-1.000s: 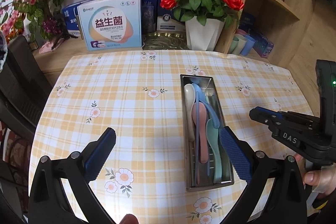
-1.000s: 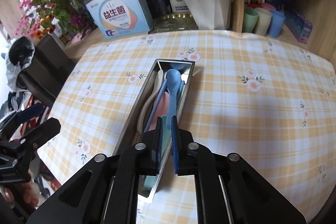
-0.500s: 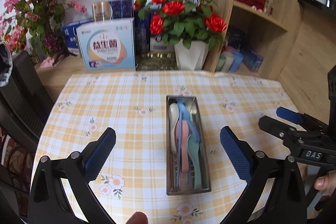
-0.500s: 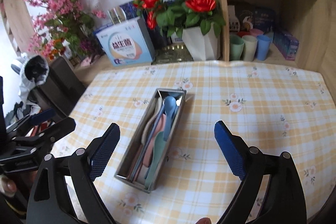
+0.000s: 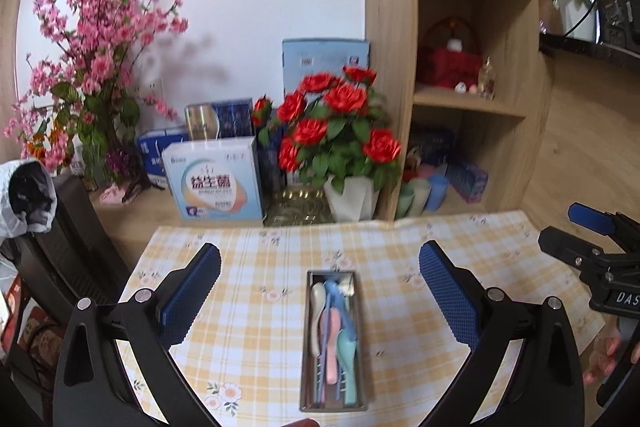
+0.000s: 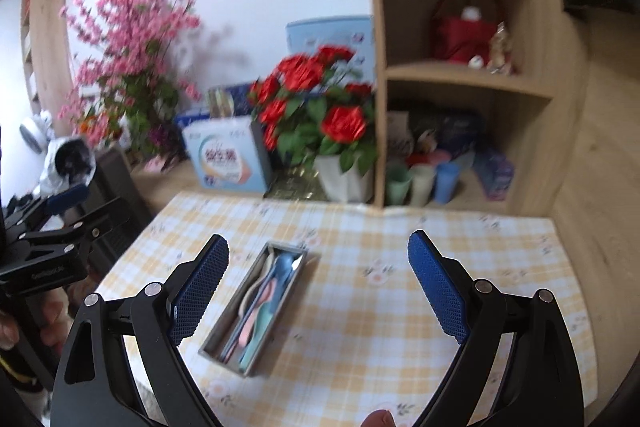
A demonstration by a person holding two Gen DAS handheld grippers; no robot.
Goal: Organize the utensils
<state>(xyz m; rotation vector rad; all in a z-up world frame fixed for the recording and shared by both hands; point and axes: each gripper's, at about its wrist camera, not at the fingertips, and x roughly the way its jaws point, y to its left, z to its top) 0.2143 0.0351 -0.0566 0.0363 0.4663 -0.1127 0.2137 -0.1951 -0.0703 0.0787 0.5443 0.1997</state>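
A narrow metal tray point(image 5: 306, 367) lies on the yellow checked tablecloth point(image 5: 260, 307) and holds several pastel spoons point(image 5: 334, 331), white, blue, pink and green. It also shows in the right wrist view point(image 6: 218, 337) with the spoons point(image 6: 264, 303) inside. My left gripper point(image 5: 320, 291) is open and empty, held high above and in front of the tray. My right gripper point(image 6: 318, 283) is open and empty, also raised well above the table, to the tray's right. The right gripper's fingers point(image 5: 588, 223) show at the right edge of the left wrist view.
A white pot of red roses point(image 5: 340, 147), a blue and white box point(image 5: 214, 183) and a pink blossom plant point(image 5: 92, 75) stand behind the table. A wooden shelf point(image 5: 472, 107) with pastel cups point(image 6: 422, 183) is at the back right. A dark chair point(image 5: 60, 247) stands at the left.
The right gripper opened and let go of the blue spoon, which now lies in the tray. Both grippers have pulled up and back, away from the table.
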